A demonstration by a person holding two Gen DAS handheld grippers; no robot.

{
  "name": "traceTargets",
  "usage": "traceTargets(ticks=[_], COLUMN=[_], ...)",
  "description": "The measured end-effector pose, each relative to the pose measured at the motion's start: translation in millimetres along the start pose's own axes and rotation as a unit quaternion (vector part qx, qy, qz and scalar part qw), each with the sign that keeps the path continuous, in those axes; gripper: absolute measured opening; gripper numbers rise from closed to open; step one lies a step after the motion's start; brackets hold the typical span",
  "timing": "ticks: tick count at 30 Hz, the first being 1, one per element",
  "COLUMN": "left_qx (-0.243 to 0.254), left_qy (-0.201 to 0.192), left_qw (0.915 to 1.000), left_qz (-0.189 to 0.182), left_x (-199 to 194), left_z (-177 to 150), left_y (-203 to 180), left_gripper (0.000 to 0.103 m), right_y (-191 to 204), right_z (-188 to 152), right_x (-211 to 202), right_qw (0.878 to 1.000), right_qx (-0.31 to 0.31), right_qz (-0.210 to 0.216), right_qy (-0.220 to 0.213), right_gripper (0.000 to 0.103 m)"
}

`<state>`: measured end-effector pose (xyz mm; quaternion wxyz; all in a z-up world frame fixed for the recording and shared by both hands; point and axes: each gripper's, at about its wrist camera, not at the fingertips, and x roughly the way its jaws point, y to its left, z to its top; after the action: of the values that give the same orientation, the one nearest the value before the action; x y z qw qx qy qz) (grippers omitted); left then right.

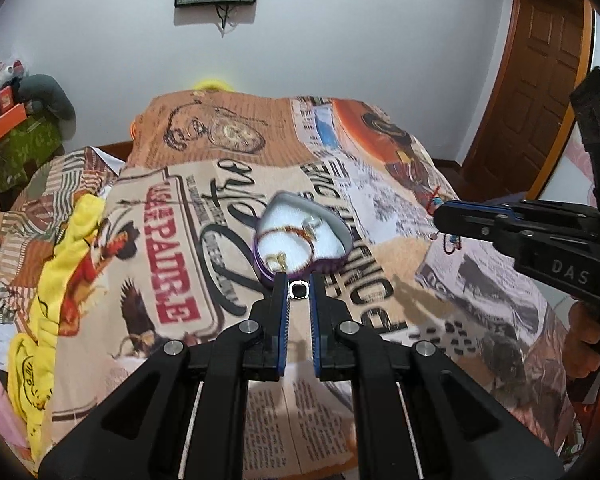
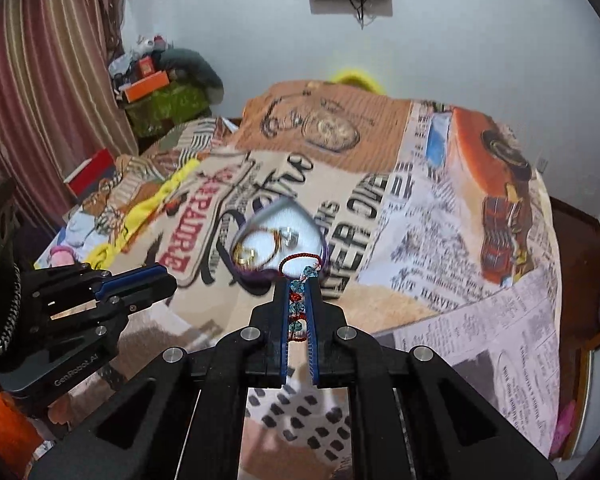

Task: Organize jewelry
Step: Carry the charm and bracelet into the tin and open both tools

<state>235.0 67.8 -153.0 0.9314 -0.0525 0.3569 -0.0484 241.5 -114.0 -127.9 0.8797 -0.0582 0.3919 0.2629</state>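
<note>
Your left gripper [image 1: 299,280] hovers low over the bed [image 1: 380,300], its fingers [image 1: 279,300] narrowed around a small ring [image 1: 299,290] with a dark square stone; the ring sits right between the tips, though you cannot tell from this view whether the pads actually touch it. Just beyond those tips lies the heart box [image 1: 342,236], open, purple-rimmed, with a white lining. Inside it rest a brown cord bracelet [image 1: 284,234] and a gold piece [image 1: 278,259] near the front edge. To the right, your right gripper [image 2: 299,282] has its fingers [image 2: 284,308] nearly together, pinching a red bracelet [image 2: 298,304] strung with blue beads; the beaded length runs down between the pads, and its red loop sticks out past the tips, over the near edge of the box. In the left view the same bracelet dangles beneath the right gripper, above the printed blanket [image 1: 460,280] and well apart from the box.
</note>
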Motion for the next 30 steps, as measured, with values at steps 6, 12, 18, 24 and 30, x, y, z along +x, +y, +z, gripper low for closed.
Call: traceTargets(ticks=[6, 12, 18, 24, 30], left_qx=[-0.005, -0.013, -0.013, -0.008, -0.005], left_qy=[-0.016, -0.030, -0.033, -0.019, -0.004], left_qw=[0.9998, 0.9995, 0.9994, 0.9998, 0.9999], left_qz=[0.007, 0.006, 0.002, -0.006, -0.011], left_x=[1, 4, 15, 35, 57], left_z=[17, 33, 43, 46, 43], left_y=[8, 14, 15, 12, 12], left_gripper=[0.008, 0.008, 0.008, 0.008, 0.008], right_y=[2, 0, 2, 4, 2], right_z=[16, 26, 36, 46, 51], right_x=[-4, -1, 8, 29, 53], right_qw=[1.000, 0.999, 0.999, 1.000, 1.000], right_qx=[-0.005, 0.004, 0.008, 0.003, 0.008], right_qz=[0.000, 0.011, 0.019, 0.020, 0.030], right_qy=[-0.020, -0.032, -0.035, -0.023, 0.004], right_gripper=[0.007, 0.007, 0.007, 0.007, 0.007])
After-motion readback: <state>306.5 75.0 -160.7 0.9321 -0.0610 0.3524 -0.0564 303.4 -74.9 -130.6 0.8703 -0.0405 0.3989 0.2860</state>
